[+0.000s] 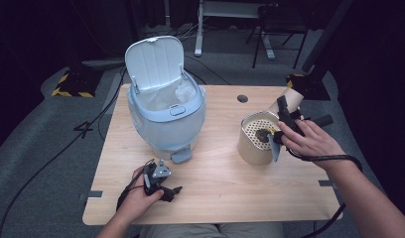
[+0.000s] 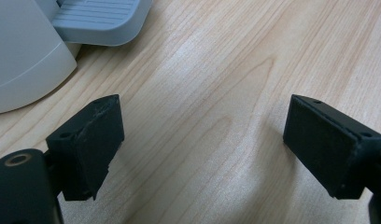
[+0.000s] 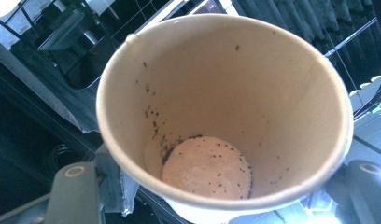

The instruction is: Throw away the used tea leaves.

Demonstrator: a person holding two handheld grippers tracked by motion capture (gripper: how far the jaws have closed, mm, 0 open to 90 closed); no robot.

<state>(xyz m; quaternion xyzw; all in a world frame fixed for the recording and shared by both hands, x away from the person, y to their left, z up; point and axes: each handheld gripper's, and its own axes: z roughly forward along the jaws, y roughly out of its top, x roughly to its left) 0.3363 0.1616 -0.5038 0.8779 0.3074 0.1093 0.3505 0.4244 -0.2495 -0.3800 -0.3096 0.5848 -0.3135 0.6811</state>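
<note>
A tan paper cup (image 3: 216,93), with dark specks on its wall and pale bottom, is gripped by my right gripper (image 3: 221,196), and I look into its mouth. From above, my right gripper (image 1: 285,113) holds the cup (image 1: 284,98) tilted at the far rim of a tan round container (image 1: 249,148). A perforated insert (image 1: 255,126) in that container carries a dark clump (image 1: 263,134). My left gripper (image 1: 171,191) rests low on the table in front of a pale blue pedal bin (image 1: 166,119). Its jaws (image 2: 202,140) stand wide open over bare wood.
The bin's lid (image 1: 153,62) stands raised, with a clear liner inside, and its pedal (image 2: 97,21) points at my left gripper. The wooden table (image 1: 215,178) has a cable hole (image 1: 242,98) at its far edge. Cables, chairs and stands sit on the floor behind.
</note>
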